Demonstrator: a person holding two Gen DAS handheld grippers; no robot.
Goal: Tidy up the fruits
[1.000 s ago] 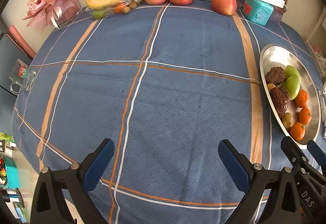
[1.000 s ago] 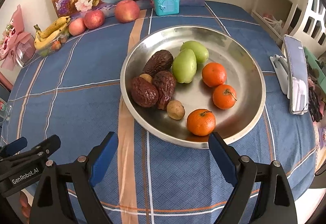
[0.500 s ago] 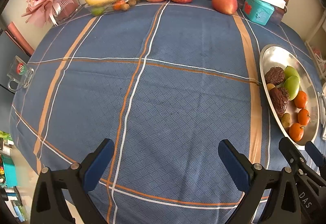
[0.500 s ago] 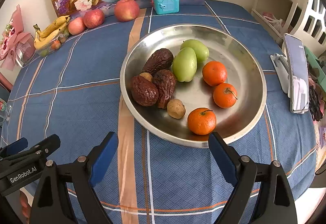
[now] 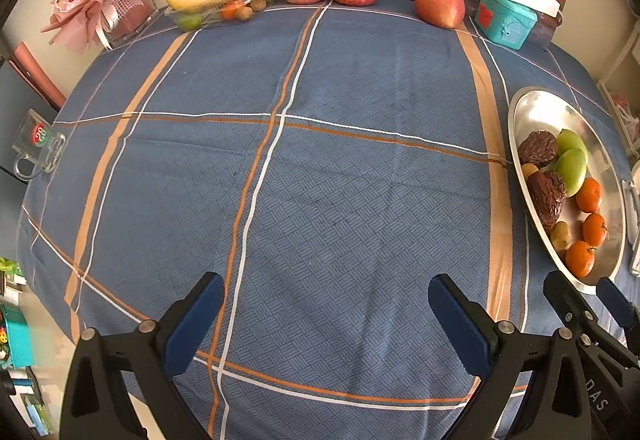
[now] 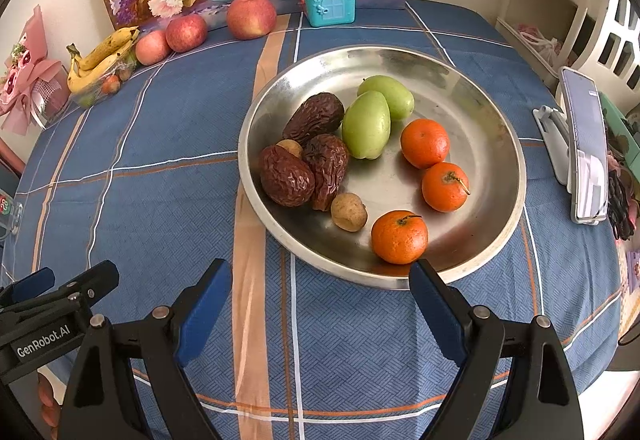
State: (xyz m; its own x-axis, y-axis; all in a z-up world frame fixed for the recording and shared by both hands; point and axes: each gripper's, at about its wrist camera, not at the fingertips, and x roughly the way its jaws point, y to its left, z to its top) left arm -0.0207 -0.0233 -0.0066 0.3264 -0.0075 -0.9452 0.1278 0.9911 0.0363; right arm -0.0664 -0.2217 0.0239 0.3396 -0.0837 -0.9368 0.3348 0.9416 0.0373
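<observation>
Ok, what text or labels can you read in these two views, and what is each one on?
"GenRobot.AI": on the left gripper's body, seen in the right wrist view.
"DAS": on the right gripper's body, seen in the left wrist view; the print is cut off at the edge.
Red and green round label on the clear stand at the table edge: too small to read.
Phone screen: washed out, unreadable.

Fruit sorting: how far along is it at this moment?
Looks barely started. The metal plate holds three oranges, two green fruits and brown dried fruits mixed together. Nothing is in hand: the left hand-held gripper and right hand-held gripper hang open and empty. Sorting remains; apples and bananas sit at the far edge.
</observation>
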